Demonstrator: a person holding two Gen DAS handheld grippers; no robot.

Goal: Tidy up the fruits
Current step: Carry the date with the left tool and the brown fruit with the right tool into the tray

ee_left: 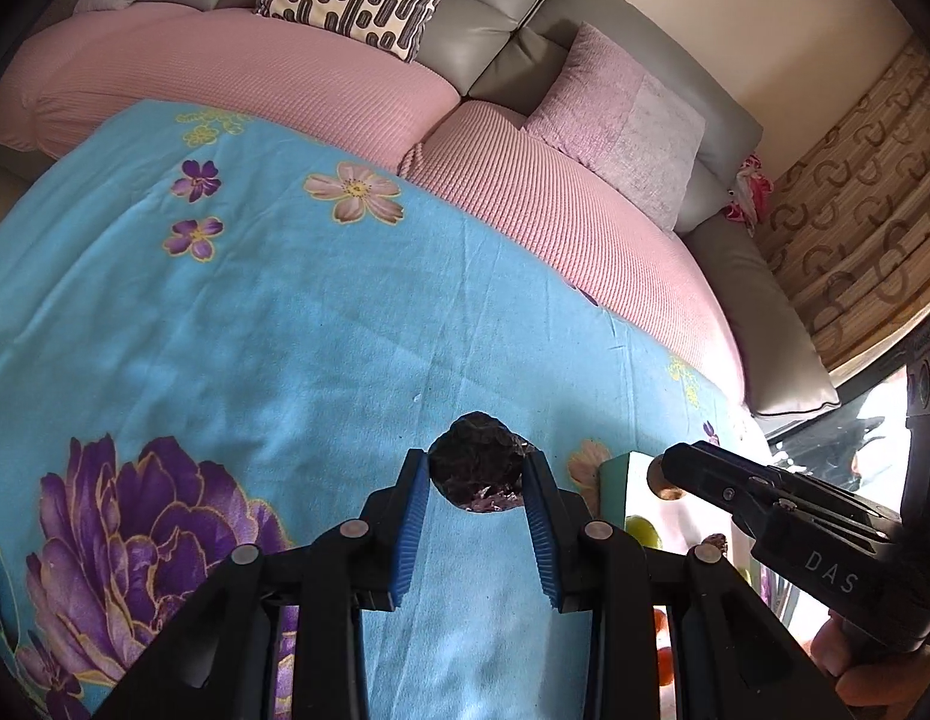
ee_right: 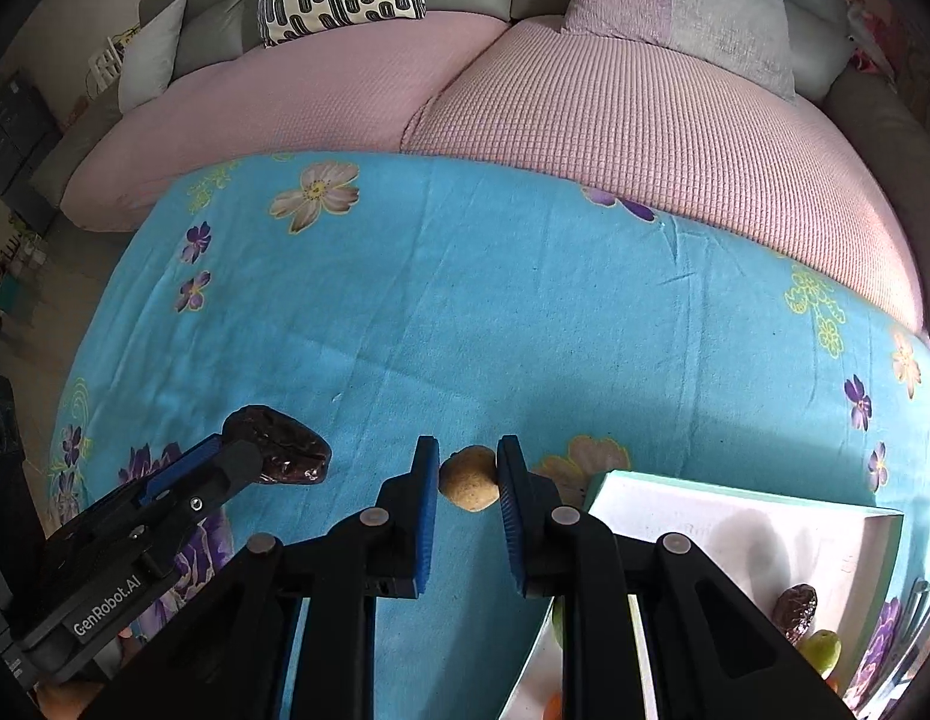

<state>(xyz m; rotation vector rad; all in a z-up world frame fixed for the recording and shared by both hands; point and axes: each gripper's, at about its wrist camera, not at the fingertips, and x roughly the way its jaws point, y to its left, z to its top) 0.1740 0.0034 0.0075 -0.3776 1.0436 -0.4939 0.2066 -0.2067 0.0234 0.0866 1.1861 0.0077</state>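
We are seeing a dark, wrinkled date (ee_left: 478,461) sitting pinched between the left gripper's (ee_left: 477,480) blue pads, well to the left of the white tray (ee_right: 735,516). We are seeing a small, round, tan fruit (ee_right: 470,478) resting between the right gripper's (ee_right: 468,474) fingers, just left of the tray's near corner. Inside the tray, another dark date (ee_right: 795,611) is lying beside a green fruit (ee_right: 822,649), with an orange fruit (ee_right: 552,708) showing at its lower edge.
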